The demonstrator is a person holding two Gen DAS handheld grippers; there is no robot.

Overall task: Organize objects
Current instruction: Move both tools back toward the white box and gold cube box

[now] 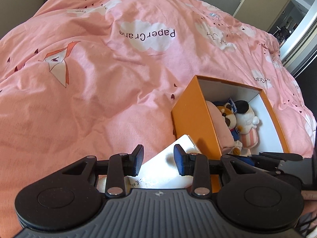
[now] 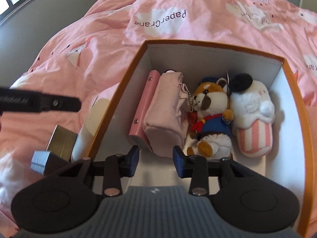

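While the left wrist view looks across the pink duvet, the left gripper sits at the lower middle of the frame with its blue pads spread and nothing between them; a white box lies just beyond and beneath those pads, beside the near corner of the orange box, which stands at the right of the frame; over its wall only part of the contents shows, a brown-faced plush and a white plush; the right gripper's dark linkage shows at the lower right edge. From the right wrist view, the right gripper hangs over the near end of the orange box, fingers apart and empty; here the whole interior shows: a pink case against the left wall, a pale pink pouch touching it, the brown-faced plush in blue, then the white plush with striped base at the right; a small gold box lies outside at lower left.
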